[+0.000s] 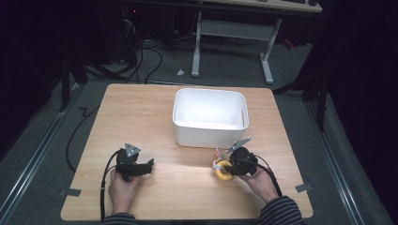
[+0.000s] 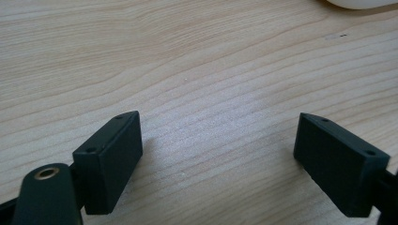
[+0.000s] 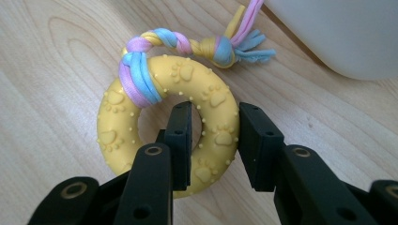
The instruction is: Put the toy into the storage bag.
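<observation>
R gripper [image 3: 213, 140] pinches yellow ring toy [image 3: 164, 122] w/ one jaw thru its hole, other outside; L gripper [image 2: 218, 159] spread.

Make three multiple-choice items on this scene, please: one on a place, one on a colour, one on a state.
1. Where does the ring toy lie?
A. Inside the white bin
B. On the table, in front of the white bin
C. On the floor

2. What colour is the ring?
A. Yellow
B. Green
C. Black

3. How does the left hand-held gripper stand?
A. Shut on the ring
B. Shut on a cable
C. Open over bare wood

Key: 1 B, the toy rests on the table before the white bin. 2 A, the ring is yellow with paw prints. 3 C, its jaws stand apart with nothing between.
</observation>
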A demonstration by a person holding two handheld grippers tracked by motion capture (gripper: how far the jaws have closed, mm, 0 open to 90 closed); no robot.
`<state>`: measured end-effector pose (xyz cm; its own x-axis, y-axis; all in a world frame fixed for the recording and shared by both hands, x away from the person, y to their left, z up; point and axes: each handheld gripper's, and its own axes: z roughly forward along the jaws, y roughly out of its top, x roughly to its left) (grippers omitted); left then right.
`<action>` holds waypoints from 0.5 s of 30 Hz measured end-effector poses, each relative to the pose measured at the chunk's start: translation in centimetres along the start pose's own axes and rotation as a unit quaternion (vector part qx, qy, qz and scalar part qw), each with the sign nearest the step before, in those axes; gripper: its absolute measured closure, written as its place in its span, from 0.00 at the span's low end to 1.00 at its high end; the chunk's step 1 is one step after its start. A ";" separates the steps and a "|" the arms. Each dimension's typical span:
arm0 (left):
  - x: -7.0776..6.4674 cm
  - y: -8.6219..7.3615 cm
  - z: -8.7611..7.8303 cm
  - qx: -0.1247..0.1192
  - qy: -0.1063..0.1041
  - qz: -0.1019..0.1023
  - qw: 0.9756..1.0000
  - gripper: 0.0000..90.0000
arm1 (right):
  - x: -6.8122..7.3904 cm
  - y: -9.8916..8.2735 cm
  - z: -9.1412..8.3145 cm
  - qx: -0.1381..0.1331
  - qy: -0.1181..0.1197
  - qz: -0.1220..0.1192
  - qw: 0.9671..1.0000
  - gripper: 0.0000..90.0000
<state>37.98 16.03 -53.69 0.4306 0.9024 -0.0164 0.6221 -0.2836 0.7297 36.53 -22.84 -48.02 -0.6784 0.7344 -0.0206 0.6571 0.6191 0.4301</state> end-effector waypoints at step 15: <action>0.0 0.0 0.0 0.000 0.000 0.000 1.000 0.18 | -1.6 -2.9 -3.4 -0.042 -0.005 0.039 0.998 0.75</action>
<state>37.98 16.03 -53.69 0.4304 0.9025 -0.0168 0.6222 -0.2832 0.7299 34.60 -26.70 -46.17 -0.6225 0.7826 0.0080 0.6784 0.5344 0.5042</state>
